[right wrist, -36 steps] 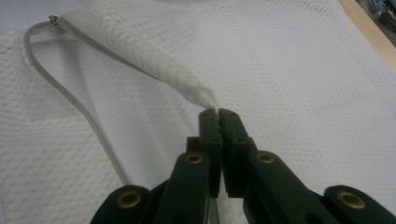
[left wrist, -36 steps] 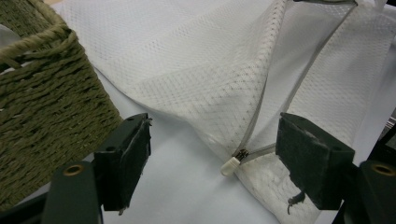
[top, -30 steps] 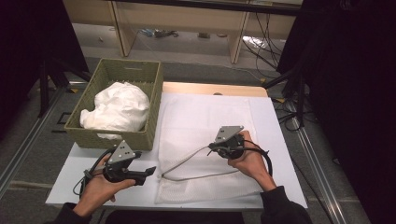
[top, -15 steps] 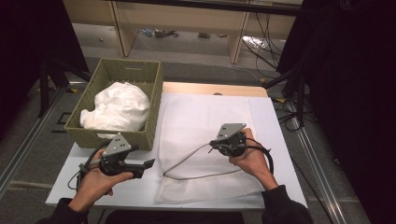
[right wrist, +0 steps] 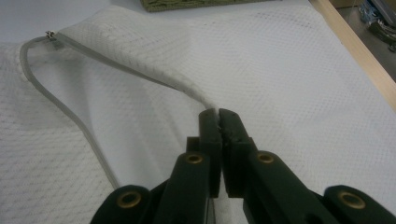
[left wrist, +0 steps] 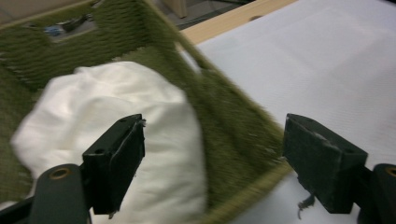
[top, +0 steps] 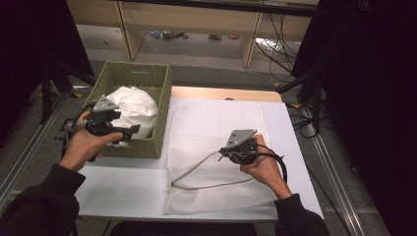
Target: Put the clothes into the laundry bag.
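Mesh laundry bag lay flat on the white table, spread over the middle of it, with its long axis running from your edge of the table toward the far wooden edge. Its grey zipper edge stood open in a loop on the side nearer the basket, and the zipper pull sat at the far end of that loop in your right gripper view. I could read no label, brand or writing on the bag or anywhere else.

Your right gripper had its jaws pressed together on the raised grey zipper edge, lifting it off the lower layer of the bag. In the high view your right hand sat over the bag's middle with the right gripper pointing toward the basket side.

Your left gripper was held wide open with nothing between its jaws, above the near right corner of the woven green basket. That basket stood at the table's left, just beside the bag, with a bundle of white cloth piled inside it. Your left hand held the left gripper over the basket's near rim.
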